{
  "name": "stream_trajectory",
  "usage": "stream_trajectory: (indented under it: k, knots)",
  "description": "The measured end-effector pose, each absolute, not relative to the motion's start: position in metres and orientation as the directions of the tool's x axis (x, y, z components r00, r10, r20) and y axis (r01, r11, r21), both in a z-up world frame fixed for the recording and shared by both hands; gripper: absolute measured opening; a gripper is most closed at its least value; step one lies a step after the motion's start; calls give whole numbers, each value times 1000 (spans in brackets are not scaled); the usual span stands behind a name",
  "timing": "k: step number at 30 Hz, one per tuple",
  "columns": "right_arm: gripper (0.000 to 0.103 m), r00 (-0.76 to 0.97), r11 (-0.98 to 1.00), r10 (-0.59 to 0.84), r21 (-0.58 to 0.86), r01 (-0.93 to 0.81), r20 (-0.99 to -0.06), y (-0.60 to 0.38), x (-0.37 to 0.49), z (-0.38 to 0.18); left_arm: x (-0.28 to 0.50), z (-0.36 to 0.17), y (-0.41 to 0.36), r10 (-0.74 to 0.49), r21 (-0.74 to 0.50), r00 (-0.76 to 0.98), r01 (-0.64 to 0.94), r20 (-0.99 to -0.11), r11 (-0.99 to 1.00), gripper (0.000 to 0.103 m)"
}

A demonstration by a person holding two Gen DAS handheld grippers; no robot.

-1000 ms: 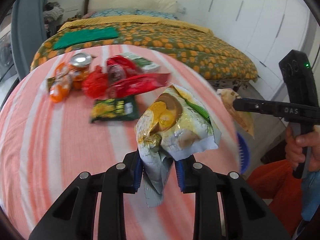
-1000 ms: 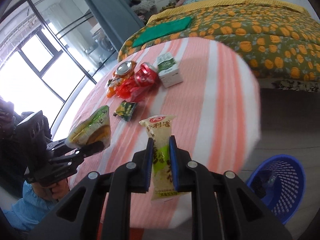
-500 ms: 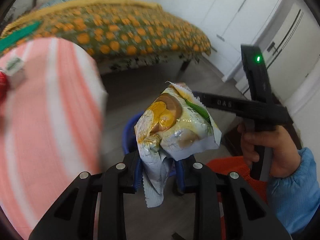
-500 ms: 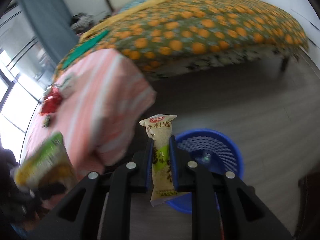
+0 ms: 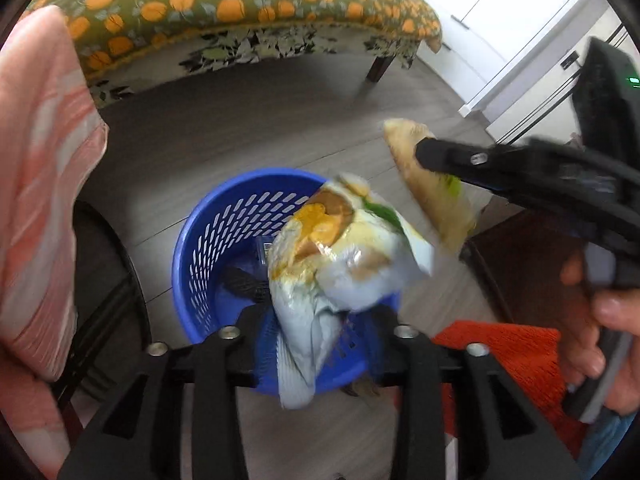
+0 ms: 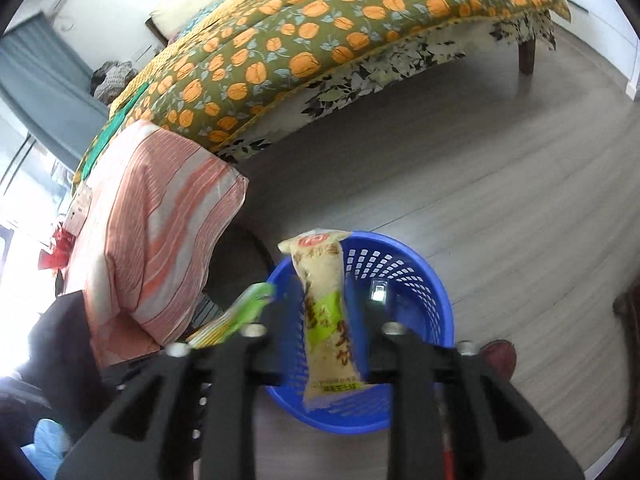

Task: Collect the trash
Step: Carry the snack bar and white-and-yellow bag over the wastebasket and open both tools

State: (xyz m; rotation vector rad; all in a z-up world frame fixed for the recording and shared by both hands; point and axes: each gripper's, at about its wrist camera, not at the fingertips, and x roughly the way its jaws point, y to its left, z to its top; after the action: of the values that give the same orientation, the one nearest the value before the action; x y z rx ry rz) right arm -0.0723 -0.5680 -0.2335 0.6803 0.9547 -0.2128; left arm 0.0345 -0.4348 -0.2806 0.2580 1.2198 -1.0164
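My left gripper (image 5: 320, 324) is open above a blue plastic basket (image 5: 216, 236) on the floor. A crumpled white and yellow snack bag (image 5: 336, 256) sits loose between its spread fingers. My right gripper (image 6: 324, 332) is also open over the same basket (image 6: 404, 276), with a long beige and green snack wrapper (image 6: 324, 308) loose between its fingers. The right gripper and its wrapper (image 5: 432, 188) show at the right of the left wrist view. The left gripper's bag (image 6: 240, 316) shows edge-on in the right wrist view.
The basket holds a few dark items (image 5: 244, 284). The table with the orange striped cloth (image 6: 152, 232) stands left of the basket, with red wrappers (image 6: 60, 244) on top. A bed with an orange-patterned cover (image 6: 320, 40) lies behind. An orange rug (image 5: 504, 356) is at right.
Both grippers have swung from the table to above the basket. The fingers of both have spread apart, so the bag and the wrapper are no longer clamped.
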Motion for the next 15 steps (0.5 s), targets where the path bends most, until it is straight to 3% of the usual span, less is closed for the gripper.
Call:
stream_trajectory:
  k: [1,4,6,11,15]
  knots:
    - [63,574,770,117,439,463,-810,-570,-73,-234,36,-285,-439,-500,-327,-3,760,-866,562,68]
    - [68,592,752,104,453,479,-799,-578,-77,-231,37,-284,-436,-490,-291,35,766,-871,573,69]
    - [75,609,751,75,446,486,-790,-580,-80,-222,36,-272,-429,-517,-297,51,768,-855,568,74]
    - [86,655,800,-72,349,488,-752,-571,-83,-181,16,-210,-392,-622,-279,153,794,-768,540,87]
    - [90,724,844,-244,226,486,-645,-548,-95,-135,-2,-152,-341,-682,-230,258,811,-685,538,94]
